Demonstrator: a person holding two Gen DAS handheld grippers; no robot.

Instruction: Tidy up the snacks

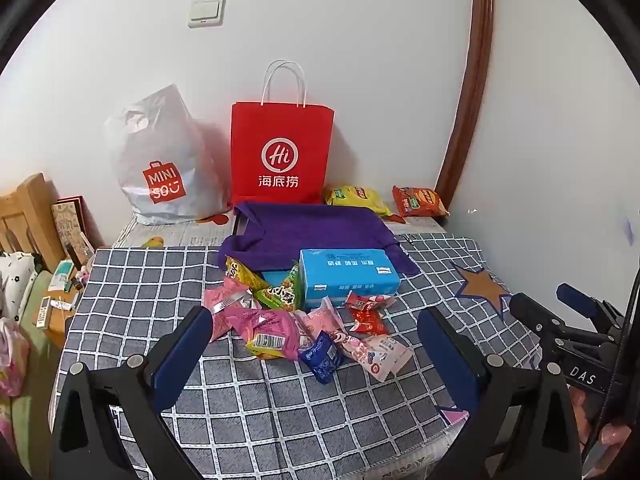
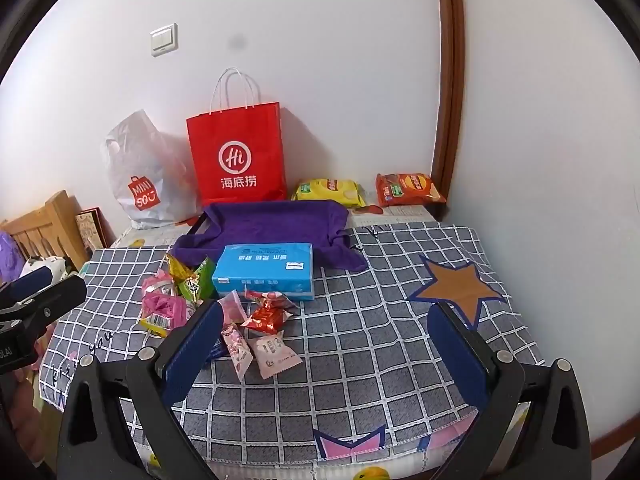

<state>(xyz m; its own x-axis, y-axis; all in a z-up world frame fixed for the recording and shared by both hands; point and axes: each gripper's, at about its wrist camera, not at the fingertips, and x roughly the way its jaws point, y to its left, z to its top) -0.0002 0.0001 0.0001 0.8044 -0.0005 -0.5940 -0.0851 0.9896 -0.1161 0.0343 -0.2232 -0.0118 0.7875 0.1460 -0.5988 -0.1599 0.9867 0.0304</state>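
1. Both tools, the left tool (image 1: 316, 344) and the right tool (image 2: 324, 340), hang wide open and empty above the bench (image 2: 400, 320).
2. The small snacks (image 1: 280, 320) lie heaped, overlapping, beside the blue tissue pack (image 1: 348, 276).
3. Risk: one closing may catch two wrappers, or snag the checked cloth (image 1: 240, 420).
4. Slippery wrappers may slide out.

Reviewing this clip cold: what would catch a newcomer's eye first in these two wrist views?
The bright red paper bag standing against the back wall draws the eye first, with a white plastic bag beside it. In front, a heap of small snack packets lies on the checked cloth next to a blue tissue pack. Both the left gripper and right gripper are wide open, holding nothing.
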